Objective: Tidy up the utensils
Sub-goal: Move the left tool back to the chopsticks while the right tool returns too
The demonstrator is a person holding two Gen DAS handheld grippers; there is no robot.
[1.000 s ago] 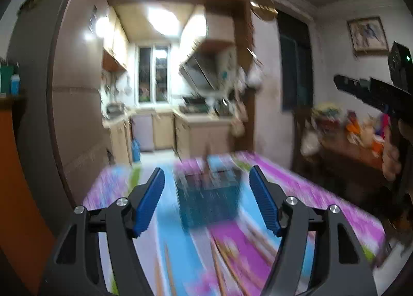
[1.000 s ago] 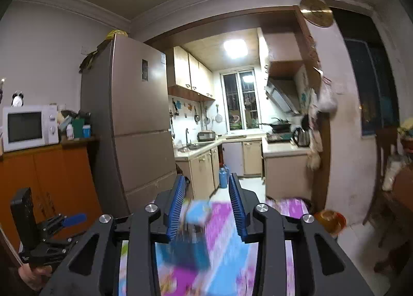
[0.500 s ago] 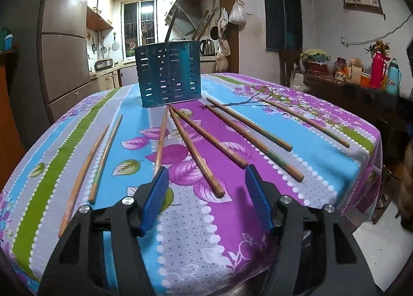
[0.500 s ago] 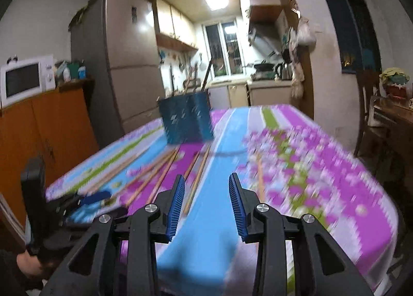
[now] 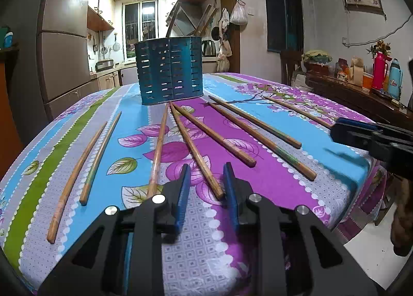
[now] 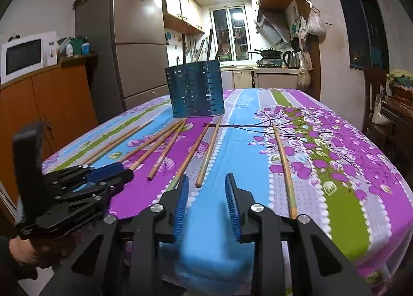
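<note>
Both grippers have been brought down from a view of the kitchen to just above the near edge of the desk (image 5: 335,146), and the jaws of each have just been closing, with nothing pinched in either.

A floral cloth in purple, blue, green and grey stripes is spread over the desk. The teal utensil holder (image 5: 170,71), a metal tub with rows of slots punched in its wall, stands upright at the far end; thin rods are seen rising from it in the right wrist view. Slender, round wooden chopsticks (image 5: 196,151) are fanned out flat on the cloth in front of the holder, 8 being counted in the left wrist view.

The left gripper (image 5: 206,187) is held on the near side of the holder, its ribbed blue fingers (image 5: 183,192) narrowly spread with the near tip of 1 chopstick seen between them, untouched. The right gripper (image 6: 206,197) hovers to the holder's near right, its fingers (image 6: 180,205) narrowly spread over bare blue cloth.
</note>
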